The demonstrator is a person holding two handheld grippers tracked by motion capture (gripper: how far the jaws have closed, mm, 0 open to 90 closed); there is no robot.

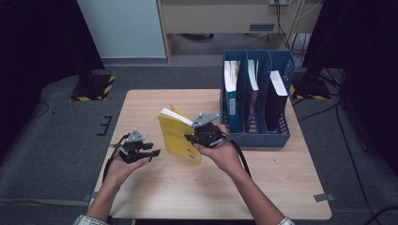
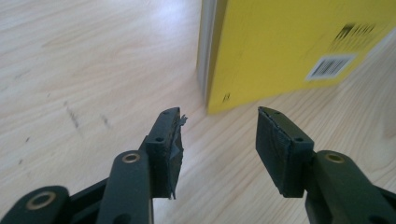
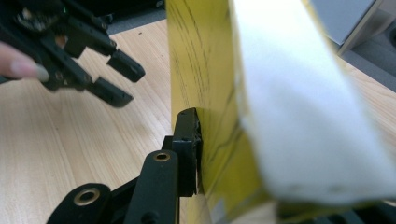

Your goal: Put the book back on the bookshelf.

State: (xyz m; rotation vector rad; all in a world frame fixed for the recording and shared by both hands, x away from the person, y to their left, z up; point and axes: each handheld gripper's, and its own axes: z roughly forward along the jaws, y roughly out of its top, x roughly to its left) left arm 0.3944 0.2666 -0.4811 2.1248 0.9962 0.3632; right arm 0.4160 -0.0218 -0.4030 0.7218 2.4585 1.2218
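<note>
**Yellow book held upright at mid-desk, file rack behind**

Item 1, yellow book [image 1: 177, 136]: you have it standing on its lower edge near the middle of the desk [image 1: 155, 192], tilted, white page block up, barcoded back cover toward the near edge. It sits just in front of the rack's near-left corner, apart from it.

Item 2, right gripper [image 1: 202, 137]: its fingers [image 3: 187, 149] are clamped on the book. One pad presses flat on the yellow cover; the opposite one is hidden behind the pages. The clamp sits close to one end of the book.

Item 3, left gripper [image 1: 149, 153]: near the desk's left edge, just beside the book and not touching it. Its fingers [image 2: 168, 147] stand partly apart with nothing between them, bare wood showing in the gap, aimed at the book's lower corner.

Item 4, blue file rack [image 1: 256, 136]: at the desk's far right, three slots, each already holding a book or folder.

Risks, as judged from here:
- Your single off-centre grip could let the book pivot or slide, since its weight hangs to one side.
- The loose cover may fan open and catch on a rack divider.
- Every slot is partly filled, so a skewed entry could jam against the contents or nudge the rack.
- Bringing your left fingers in low could knock the resting corner sideways.
</note>
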